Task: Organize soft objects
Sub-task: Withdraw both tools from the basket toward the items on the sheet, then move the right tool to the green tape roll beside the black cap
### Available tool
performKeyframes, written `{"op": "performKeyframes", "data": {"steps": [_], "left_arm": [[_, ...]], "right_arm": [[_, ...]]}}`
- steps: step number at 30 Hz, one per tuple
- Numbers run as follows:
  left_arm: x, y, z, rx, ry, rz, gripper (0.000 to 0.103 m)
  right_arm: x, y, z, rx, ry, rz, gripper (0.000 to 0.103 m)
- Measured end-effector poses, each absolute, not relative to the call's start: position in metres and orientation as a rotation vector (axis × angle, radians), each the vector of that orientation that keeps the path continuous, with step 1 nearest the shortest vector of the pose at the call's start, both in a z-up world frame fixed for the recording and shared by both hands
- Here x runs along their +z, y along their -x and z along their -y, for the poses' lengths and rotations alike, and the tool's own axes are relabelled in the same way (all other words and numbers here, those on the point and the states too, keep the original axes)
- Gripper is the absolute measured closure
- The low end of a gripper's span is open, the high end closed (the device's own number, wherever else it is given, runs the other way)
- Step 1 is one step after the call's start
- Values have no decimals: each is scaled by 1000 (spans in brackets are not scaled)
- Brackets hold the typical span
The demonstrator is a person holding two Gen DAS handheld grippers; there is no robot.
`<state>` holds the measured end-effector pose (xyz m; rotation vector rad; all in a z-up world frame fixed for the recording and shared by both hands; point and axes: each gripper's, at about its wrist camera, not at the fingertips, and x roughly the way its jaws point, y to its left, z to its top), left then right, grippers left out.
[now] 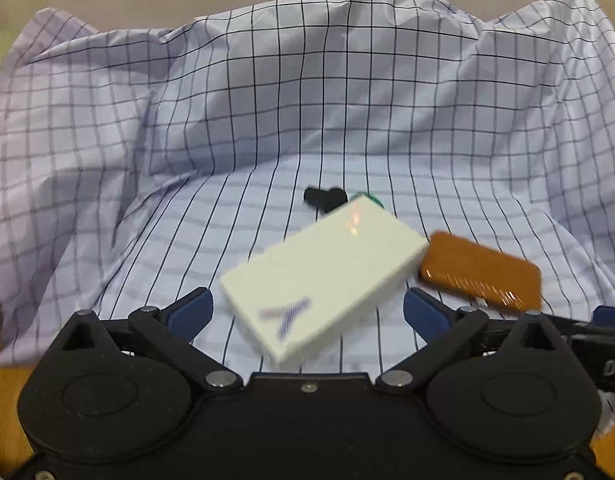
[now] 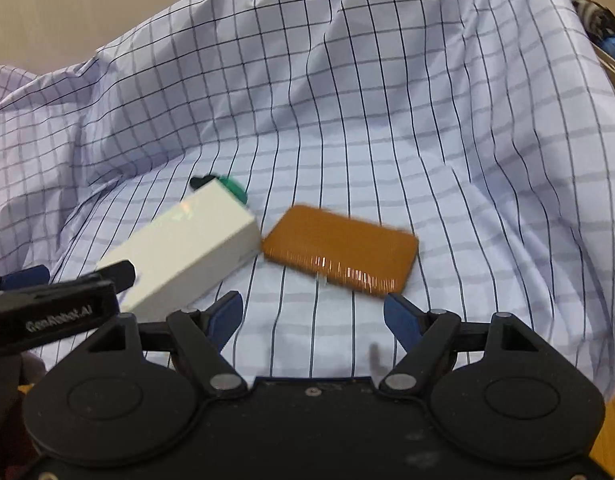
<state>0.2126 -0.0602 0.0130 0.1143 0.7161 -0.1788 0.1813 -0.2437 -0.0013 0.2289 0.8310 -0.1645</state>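
A checked lilac cloth (image 1: 267, 100) (image 2: 387, 100) is spread out, with its far part bunched up in folds. On it lie a white box (image 1: 323, 276) (image 2: 183, 252) and, touching its right end, a flat orange pack (image 1: 483, 276) (image 2: 339, 252). A small black object (image 1: 321, 197) (image 2: 199, 181) and a green one (image 1: 371, 199) (image 2: 233, 190) sit behind the box. My left gripper (image 1: 307, 312) is open, the box's near end lying between its blue fingers, untouched. My right gripper (image 2: 313, 314) is open and empty, just short of the orange pack.
The left gripper's body (image 2: 59, 308) reaches into the right wrist view at the left edge. A wooden tabletop (image 1: 3, 352) (image 2: 611, 432) shows beyond the cloth's edges. A striped item with a blue part (image 2: 595, 16) sits at the far right. A beige wall stands behind.
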Motion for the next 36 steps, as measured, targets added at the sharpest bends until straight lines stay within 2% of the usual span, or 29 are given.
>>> {"op": "performKeyframes", "data": {"steps": [12, 24, 36], "left_arm": [[-16, -295, 65, -240, -64, -712, 5], [-45, -309, 64, -281, -71, -733, 5], [-54, -310, 58, -310, -23, -728, 2]], "right_arm": [[1, -310, 266, -161, -282, -905, 23], [-32, -415, 253, -135, -350, -1068, 23], [-62, -456, 226, -118, -327, -1166, 23]]}}
